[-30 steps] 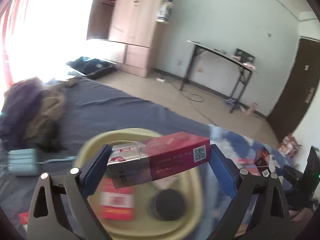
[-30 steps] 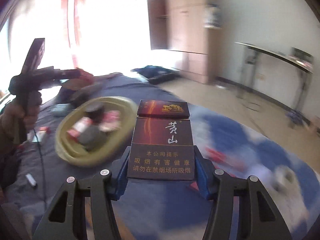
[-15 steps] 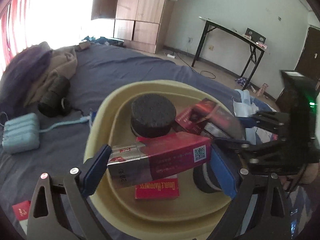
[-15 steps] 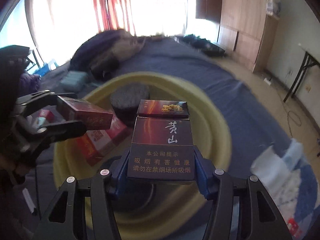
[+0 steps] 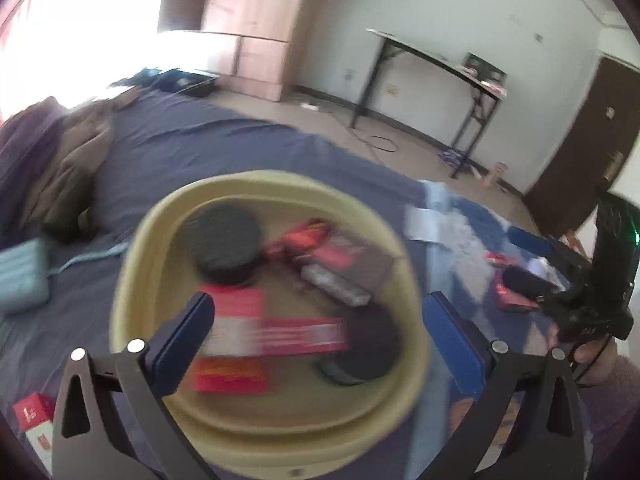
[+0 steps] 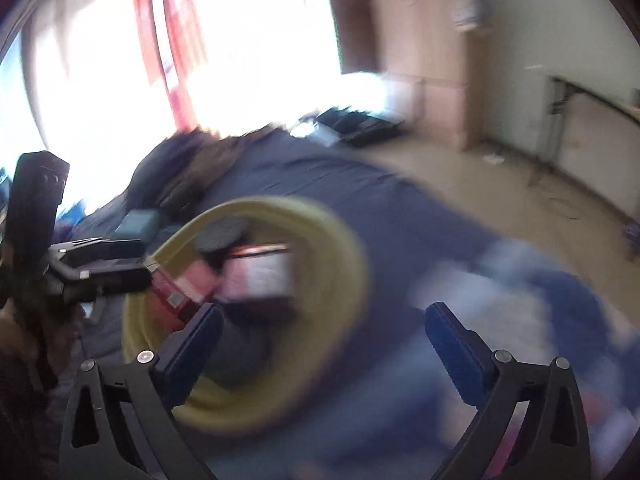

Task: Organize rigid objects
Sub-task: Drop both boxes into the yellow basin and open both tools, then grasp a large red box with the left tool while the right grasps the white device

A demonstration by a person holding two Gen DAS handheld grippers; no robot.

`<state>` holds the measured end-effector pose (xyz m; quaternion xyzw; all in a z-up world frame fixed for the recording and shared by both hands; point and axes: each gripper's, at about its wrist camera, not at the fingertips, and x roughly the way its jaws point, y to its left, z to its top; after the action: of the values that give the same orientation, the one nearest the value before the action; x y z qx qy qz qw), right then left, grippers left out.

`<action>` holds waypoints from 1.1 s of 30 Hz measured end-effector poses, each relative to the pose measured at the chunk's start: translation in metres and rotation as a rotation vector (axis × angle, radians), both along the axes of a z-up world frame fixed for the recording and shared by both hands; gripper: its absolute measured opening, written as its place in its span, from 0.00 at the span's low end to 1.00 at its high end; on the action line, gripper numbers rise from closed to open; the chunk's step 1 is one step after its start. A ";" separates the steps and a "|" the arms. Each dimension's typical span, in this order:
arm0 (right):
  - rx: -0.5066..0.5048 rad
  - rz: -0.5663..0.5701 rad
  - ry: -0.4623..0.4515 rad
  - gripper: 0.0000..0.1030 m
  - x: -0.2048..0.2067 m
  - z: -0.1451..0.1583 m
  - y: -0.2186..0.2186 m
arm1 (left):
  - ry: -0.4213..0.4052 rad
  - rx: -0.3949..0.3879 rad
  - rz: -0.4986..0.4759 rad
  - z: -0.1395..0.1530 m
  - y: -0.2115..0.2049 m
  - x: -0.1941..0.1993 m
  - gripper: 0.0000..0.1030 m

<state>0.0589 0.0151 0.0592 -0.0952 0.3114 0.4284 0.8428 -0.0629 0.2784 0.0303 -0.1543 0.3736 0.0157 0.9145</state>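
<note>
A yellow basin [image 5: 132,288] sits on the dark blue bed and holds several cigarette packs and two black round tins [image 5: 224,240]. My left gripper [image 5: 320,332] is open above its near rim; a red pack [image 5: 276,336] lies blurred in the basin below the fingers. My right gripper [image 6: 322,330] is open and empty to the right of the basin [image 6: 352,264]; a dark pack [image 6: 260,276] lies blurred in it. The left gripper [image 6: 100,268] shows at the basin's left side.
A jacket [image 5: 64,160] and a teal power strip [image 5: 22,276] lie at the left of the bed. Small packs [image 5: 34,420] lie at lower left. A blue patterned cloth [image 5: 460,236] with loose items [image 5: 516,292] is at the right. A folding table [image 5: 436,60] stands by the wall.
Both grippers have opened and dropped their cigarette packs into the basin. Both have pulled back, the right one swinging to the right of the basin.
</note>
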 end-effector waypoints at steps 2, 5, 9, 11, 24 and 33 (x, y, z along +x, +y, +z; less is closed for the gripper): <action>0.009 -0.118 -0.017 1.00 -0.002 0.005 -0.059 | -0.003 -0.015 -0.041 0.006 -0.021 0.013 1.00; -0.010 -0.356 -0.026 1.00 0.000 0.004 -0.161 | 0.019 -0.001 -0.133 0.009 -0.070 0.042 1.00; -0.018 -0.622 0.053 1.00 -0.002 -0.014 -0.276 | 0.080 -0.016 -0.252 0.001 -0.141 0.079 1.00; -0.010 -0.657 0.092 1.00 -0.004 -0.025 -0.294 | 0.109 -0.028 -0.308 -0.006 -0.179 0.096 1.00; -0.036 -0.621 0.042 1.00 0.066 -0.065 -0.268 | 0.164 0.228 -0.408 -0.062 -0.318 0.140 1.00; -0.065 -0.627 0.069 0.93 0.110 -0.088 -0.249 | 0.135 0.325 -0.372 -0.071 -0.314 0.153 1.00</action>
<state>0.1686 -0.2337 -0.0290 -0.0071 0.3675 0.1407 0.9193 0.0906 -0.0356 -0.0408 0.0672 0.4481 -0.0826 0.8876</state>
